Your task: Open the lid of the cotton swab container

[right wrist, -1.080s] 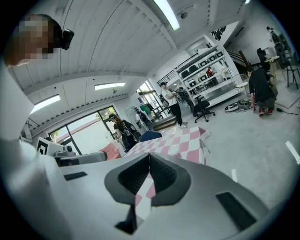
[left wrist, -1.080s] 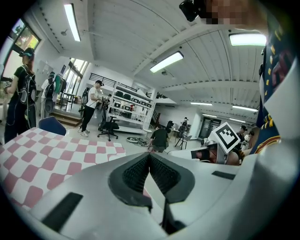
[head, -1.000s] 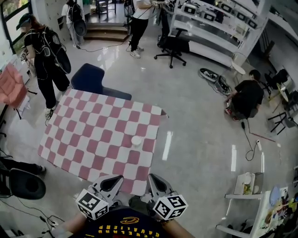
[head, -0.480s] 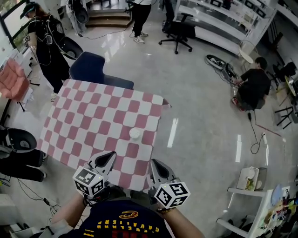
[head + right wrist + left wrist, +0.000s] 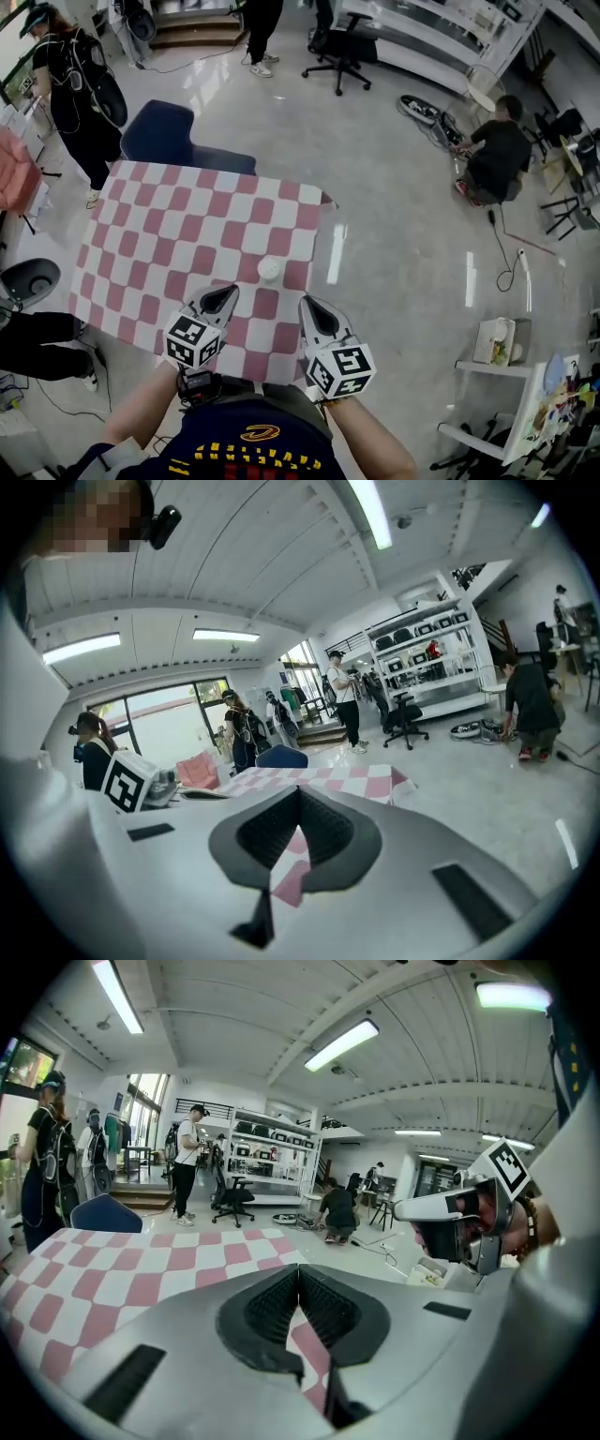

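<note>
Glossy pale floor [image 5: 403, 244], lit by ceiling strip lights [image 5: 342, 1044]. Pink-and-white checked table [image 5: 169, 234] with blue chair [image 5: 164, 136] at far edge. White shelving [image 5: 441, 42] behind black office chair [image 5: 339, 52].

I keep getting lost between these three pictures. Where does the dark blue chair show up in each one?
Head view: the dark blue chair sits upper left, beyond the pink-and-white checked table.
Left gripper view: chair at the left edge, mid-height.
Right gripper view: chair small, near the centre.
Shared landmark: that checked table, next to the chair in all three.
</note>
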The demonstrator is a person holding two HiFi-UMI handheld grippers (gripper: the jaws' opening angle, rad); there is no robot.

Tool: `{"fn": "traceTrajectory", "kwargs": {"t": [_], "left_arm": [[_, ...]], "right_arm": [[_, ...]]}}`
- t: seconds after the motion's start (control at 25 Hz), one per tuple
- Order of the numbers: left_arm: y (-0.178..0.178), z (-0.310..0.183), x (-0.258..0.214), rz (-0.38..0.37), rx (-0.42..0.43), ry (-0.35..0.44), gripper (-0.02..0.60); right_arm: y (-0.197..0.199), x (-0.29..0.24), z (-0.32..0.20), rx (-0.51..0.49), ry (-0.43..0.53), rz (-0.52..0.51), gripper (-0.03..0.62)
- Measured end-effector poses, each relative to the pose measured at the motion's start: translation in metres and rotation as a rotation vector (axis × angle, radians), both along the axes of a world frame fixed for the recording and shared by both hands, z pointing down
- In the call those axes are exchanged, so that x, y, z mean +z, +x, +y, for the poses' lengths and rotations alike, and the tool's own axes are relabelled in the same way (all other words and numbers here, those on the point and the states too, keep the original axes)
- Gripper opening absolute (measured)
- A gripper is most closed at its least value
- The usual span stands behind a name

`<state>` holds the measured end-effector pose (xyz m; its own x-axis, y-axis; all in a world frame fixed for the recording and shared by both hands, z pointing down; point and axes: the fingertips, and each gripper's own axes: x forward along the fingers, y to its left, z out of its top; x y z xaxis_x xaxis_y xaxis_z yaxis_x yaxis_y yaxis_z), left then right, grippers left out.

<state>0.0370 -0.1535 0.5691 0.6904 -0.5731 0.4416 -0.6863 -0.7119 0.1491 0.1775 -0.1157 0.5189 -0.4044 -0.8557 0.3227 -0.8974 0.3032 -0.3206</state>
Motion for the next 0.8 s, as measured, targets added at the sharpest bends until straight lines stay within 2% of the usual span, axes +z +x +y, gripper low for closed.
{"fn": "traceTrajectory", "kwargs": {"t": [0.16, 0.24, 0.44, 0.56, 0.8], "left_arm": [[0.009, -0.013, 0.022, -0.043, 0.059, 0.007, 0.010], [0.015, -0.018, 0.036, -0.077, 0.089, -0.003, 0.059], [0.023, -0.028, 0.067, -0.110, 0.131, -0.037, 0.110], [0.029, -0.032, 0.089, -0.146, 0.163, -0.057, 0.165], [0.048, -0.035, 0.117, -0.193, 0.232, -0.076, 0.216]], "right_arm": [[-0.003, 0.022, -0.021, -0.015, -0.045, 0.037, 0.011], [-0.002, 0.029, -0.027, -0.007, -0.059, 0.053, 0.011], [-0.005, 0.044, -0.036, -0.006, -0.096, 0.080, 0.011], [-0.007, 0.050, -0.037, 0.000, -0.123, 0.083, 0.011], [-0.015, 0.054, -0.036, -0.002, -0.140, 0.069, 0.012]]}}
